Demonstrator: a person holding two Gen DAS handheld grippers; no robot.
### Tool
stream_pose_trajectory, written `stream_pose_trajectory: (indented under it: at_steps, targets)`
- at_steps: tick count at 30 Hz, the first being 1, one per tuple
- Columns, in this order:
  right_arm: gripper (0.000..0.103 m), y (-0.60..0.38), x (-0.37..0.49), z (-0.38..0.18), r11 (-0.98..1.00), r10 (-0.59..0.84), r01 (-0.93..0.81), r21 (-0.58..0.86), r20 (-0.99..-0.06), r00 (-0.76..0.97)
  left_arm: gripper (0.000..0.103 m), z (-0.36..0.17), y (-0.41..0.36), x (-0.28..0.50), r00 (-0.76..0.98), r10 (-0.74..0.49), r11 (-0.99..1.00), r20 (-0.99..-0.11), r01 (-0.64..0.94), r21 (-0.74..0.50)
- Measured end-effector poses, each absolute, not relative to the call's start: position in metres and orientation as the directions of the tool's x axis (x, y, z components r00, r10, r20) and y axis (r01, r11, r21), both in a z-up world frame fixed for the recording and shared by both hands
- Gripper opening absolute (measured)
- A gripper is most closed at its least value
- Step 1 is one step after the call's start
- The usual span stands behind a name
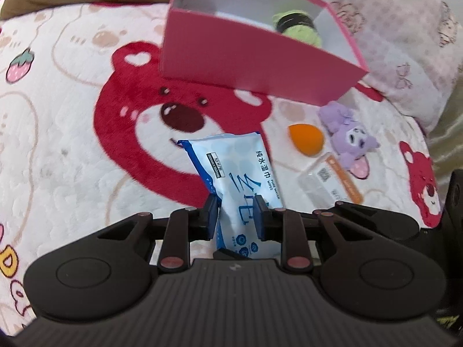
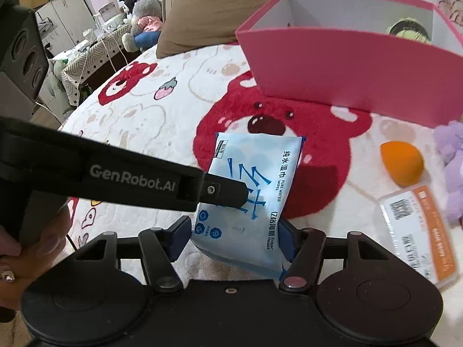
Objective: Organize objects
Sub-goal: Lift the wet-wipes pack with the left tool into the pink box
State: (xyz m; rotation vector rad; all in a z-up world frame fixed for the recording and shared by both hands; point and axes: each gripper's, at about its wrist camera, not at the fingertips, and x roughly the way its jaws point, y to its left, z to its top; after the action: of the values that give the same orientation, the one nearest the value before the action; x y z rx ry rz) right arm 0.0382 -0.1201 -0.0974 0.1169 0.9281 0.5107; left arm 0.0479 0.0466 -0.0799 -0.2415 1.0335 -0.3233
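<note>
A blue-and-white wipes pack (image 1: pixel 240 167) (image 2: pixel 254 179) hangs just above the bear-print blanket (image 1: pixel 72 144). My left gripper (image 1: pixel 235 214) is shut on its near half, pinching the flat faces. In the right wrist view that gripper (image 2: pixel 240 199) reaches in from the left. My right gripper (image 2: pixel 234 238) has its blue pads against the pack's two side edges at the near end. Behind stands an open pink box (image 1: pixel 246 57) (image 2: pixel 347 72) with a green item (image 1: pixel 298 26) inside. To the right lie an orange sponge (image 1: pixel 306 138), a purple plush (image 1: pixel 350 136) and a clear orange-labelled case (image 1: pixel 330 182).
A brown pillow (image 2: pixel 217 8) lies behind the box, a pale printed pillow (image 1: pixel 405 43) to its right. The bed's edge runs along the left, with a cluttered table (image 2: pixel 95 49) and soft toys beyond. A person's hand (image 2: pixel 17 248) holds the left gripper's handle.
</note>
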Motion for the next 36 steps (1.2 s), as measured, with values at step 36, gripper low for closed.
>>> stream_pose_trajectory:
  at_steps: [36]
  targets:
    - [0.067,-0.177,0.079,0.038,0.866,0.486,-0.398,0.301,-0.693,0.532,0.025,0.064,0.003,0.103,0.506,-0.417,0.907,-0.755,0.276,-0.317]
